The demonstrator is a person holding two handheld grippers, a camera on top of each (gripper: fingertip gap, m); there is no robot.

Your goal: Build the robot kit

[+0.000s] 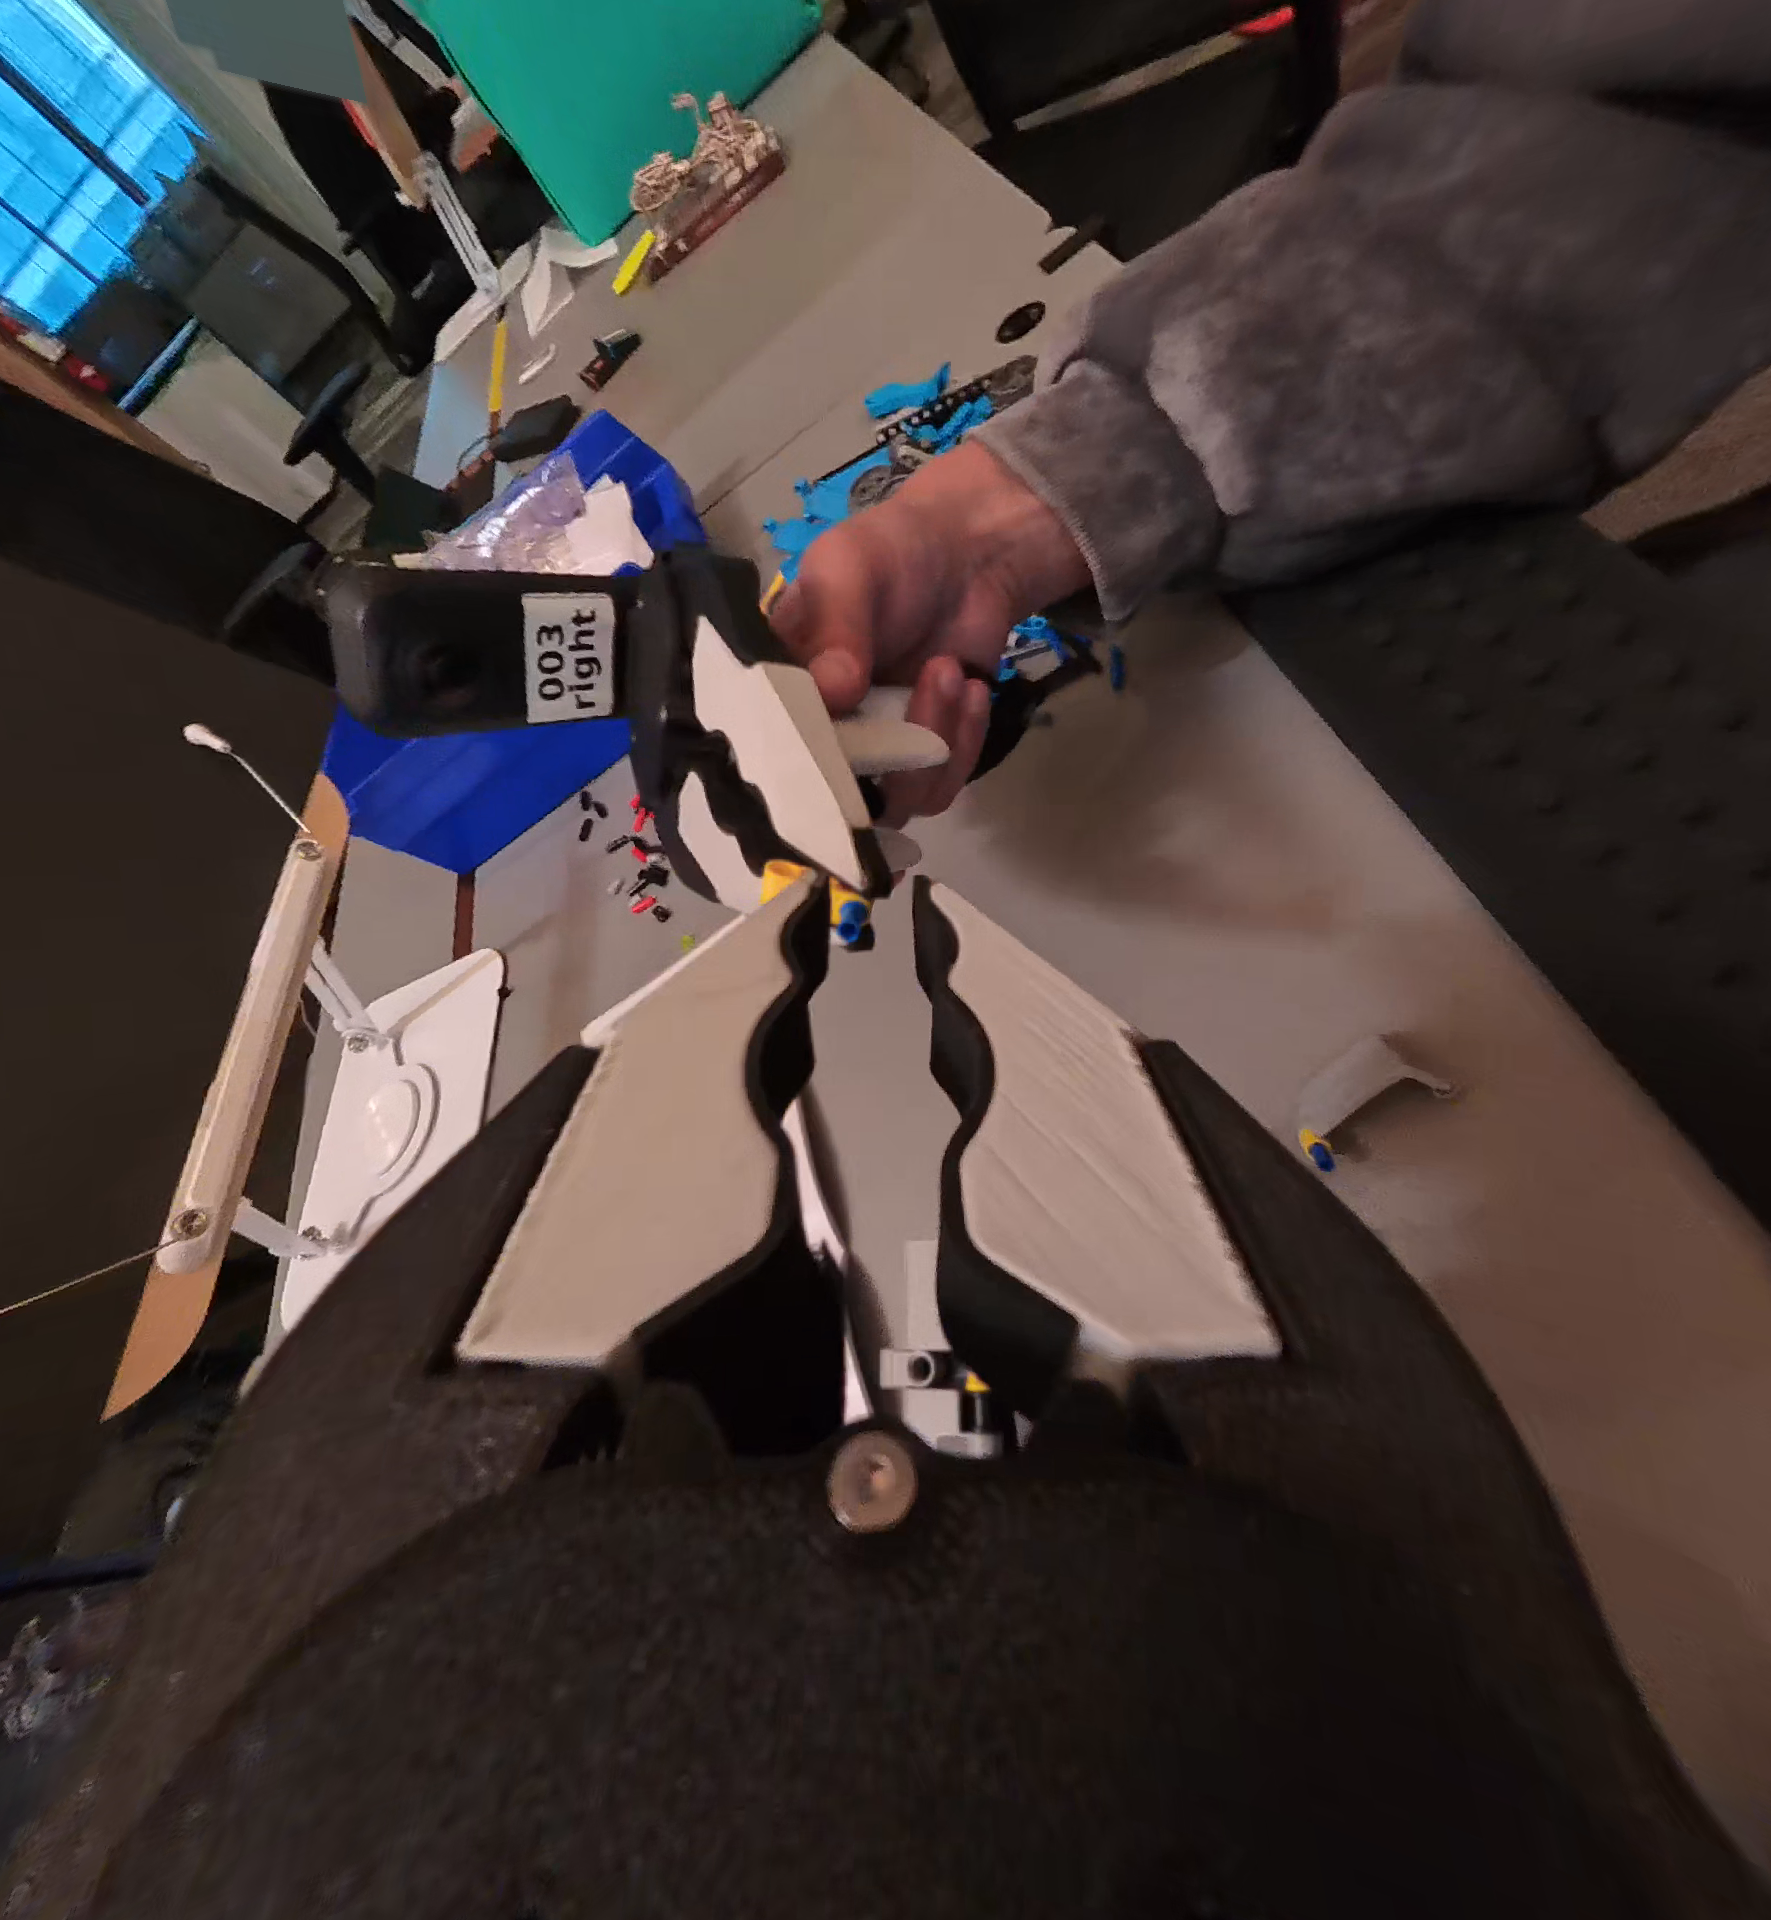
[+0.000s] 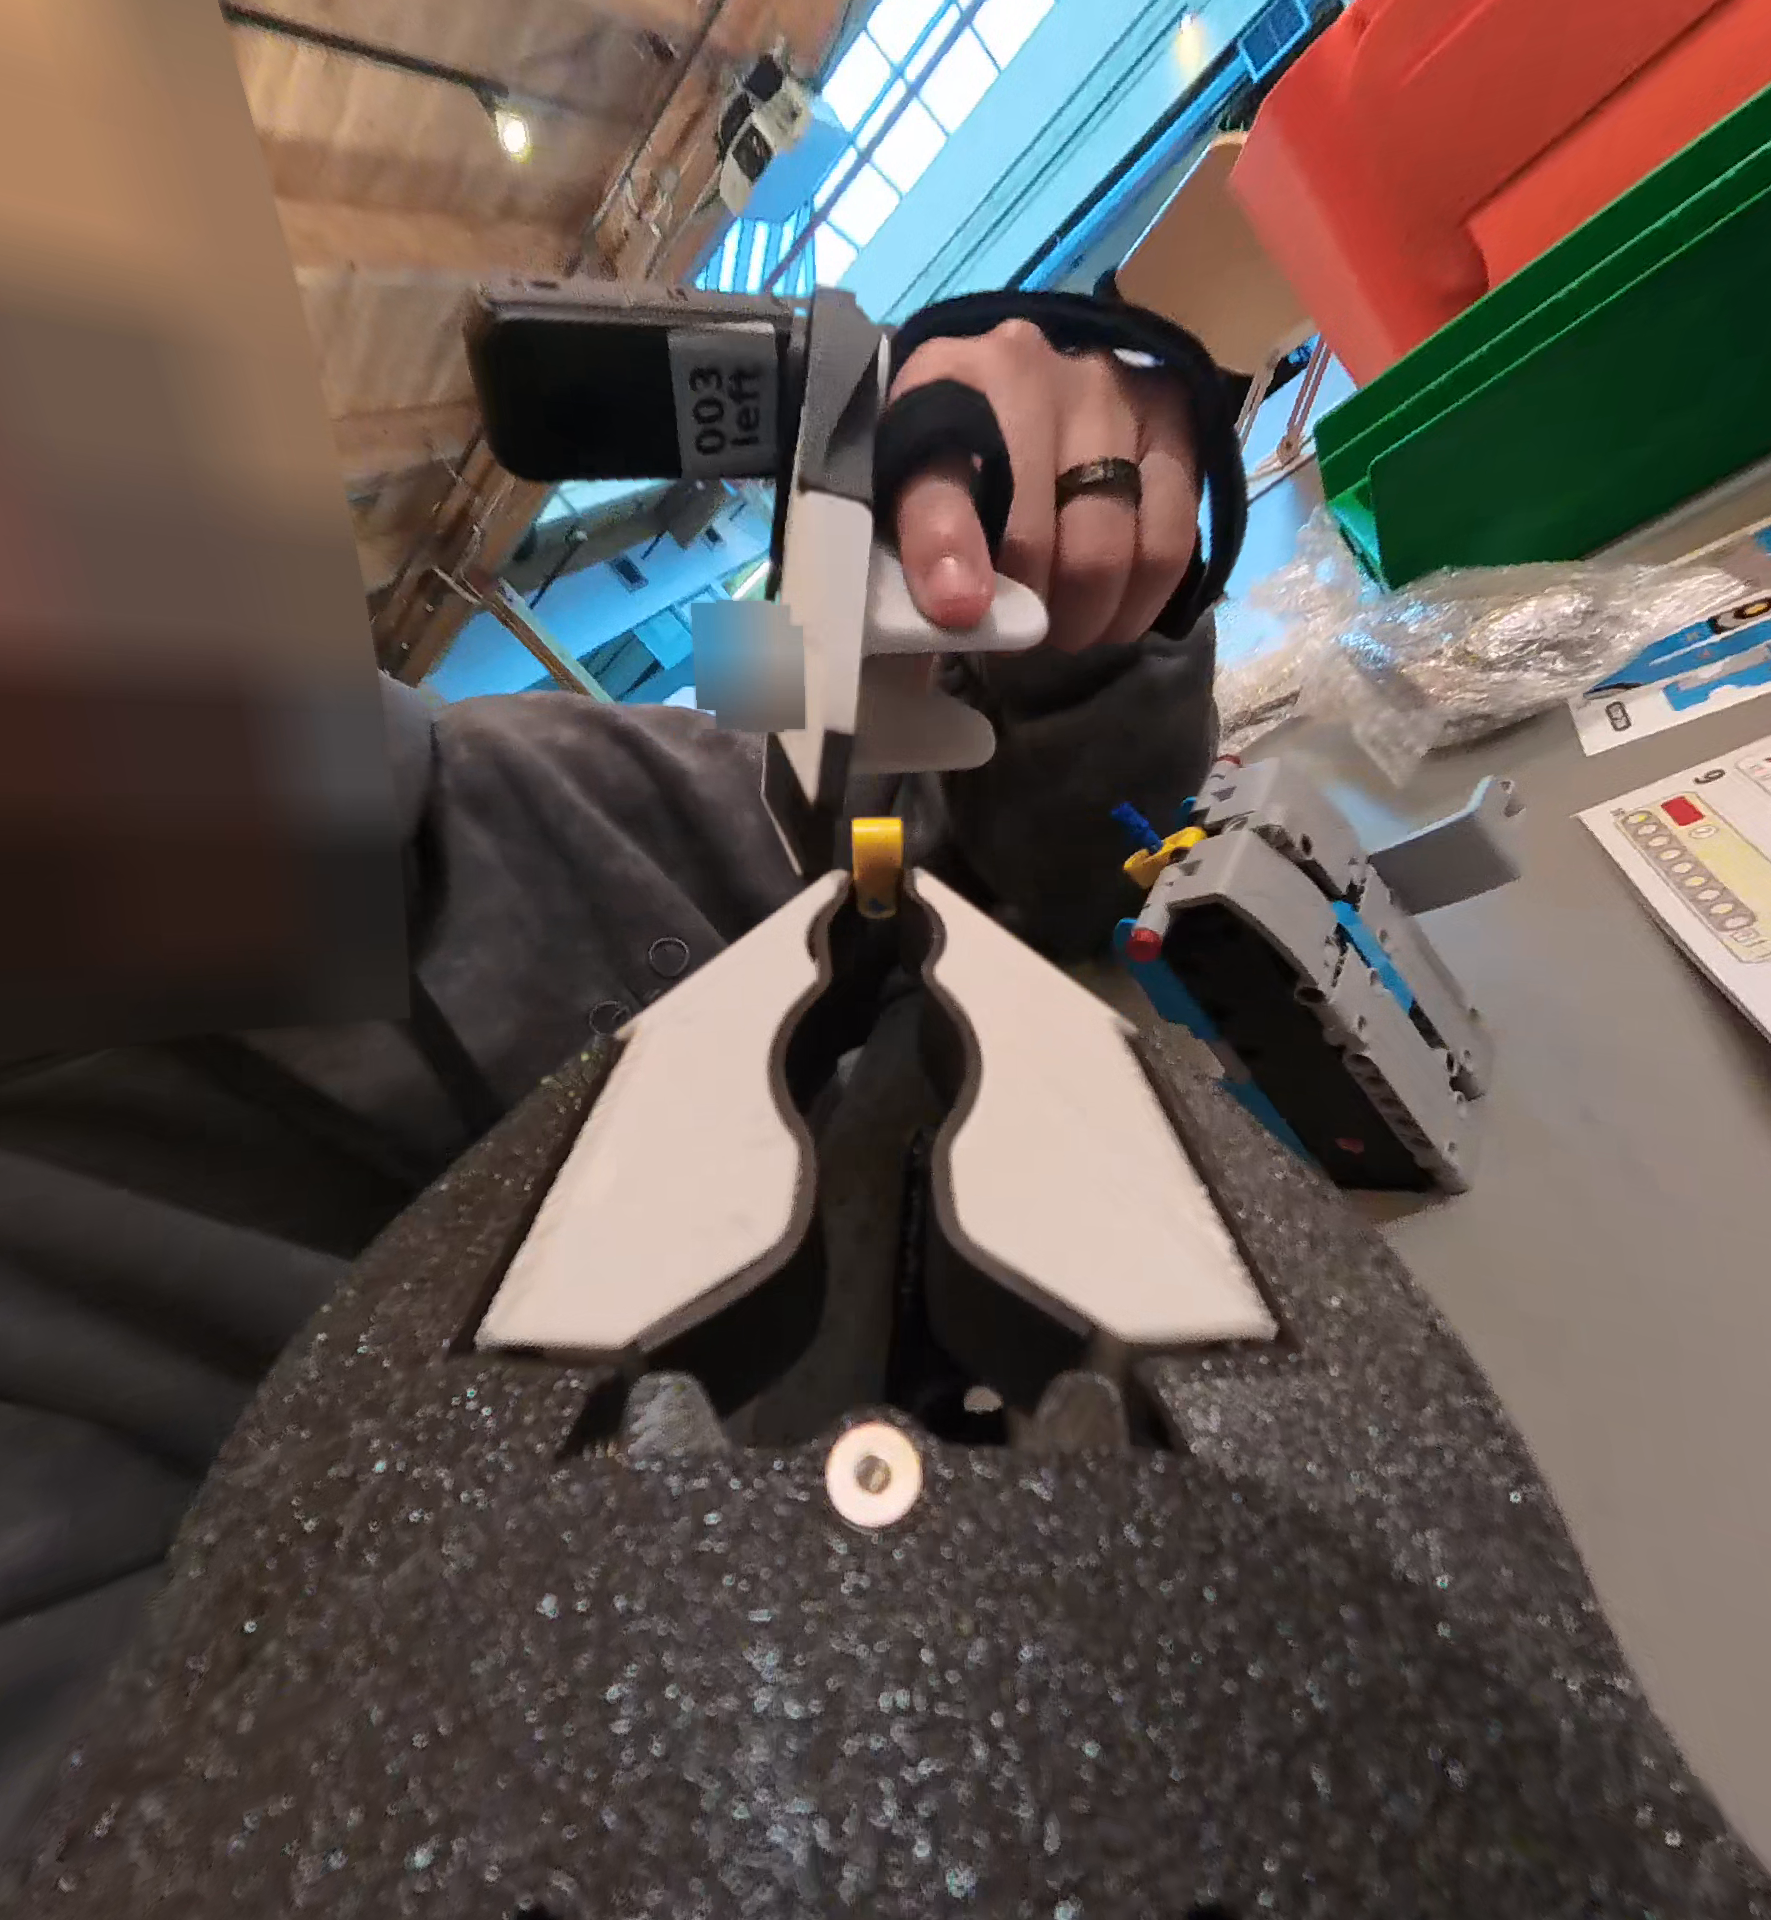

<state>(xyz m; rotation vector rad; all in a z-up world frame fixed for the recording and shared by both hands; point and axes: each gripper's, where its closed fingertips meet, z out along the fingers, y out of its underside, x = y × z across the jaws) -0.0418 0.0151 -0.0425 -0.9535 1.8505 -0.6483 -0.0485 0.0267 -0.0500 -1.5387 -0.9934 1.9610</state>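
Claws meet tip to tip above the grey worktop [image 1: 1224, 987]. Right claw [image 2: 876, 883] is clamped on a small yellow brick piece [image 2: 876, 857] at its fingertips. Left claw [image 1: 865, 888] has its jaws apart, one fingertip just beside the yellow piece and a blue pin [image 1: 850, 920]. A grey-and-blue brick model [image 2: 1317, 997] lies on the worktop near the right claw, beside an instruction sheet [image 2: 1733, 883]. A blue bin [image 1: 486, 769] stands farther off.

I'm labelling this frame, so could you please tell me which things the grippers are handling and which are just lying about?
In hand: right gripper, jaws shut on the yellow piece; left gripper, jaws at its blue pin, grip unclear.
Lying about: grey-and-blue model, instruction sheet, blue bin, loose pins, plastic bags.
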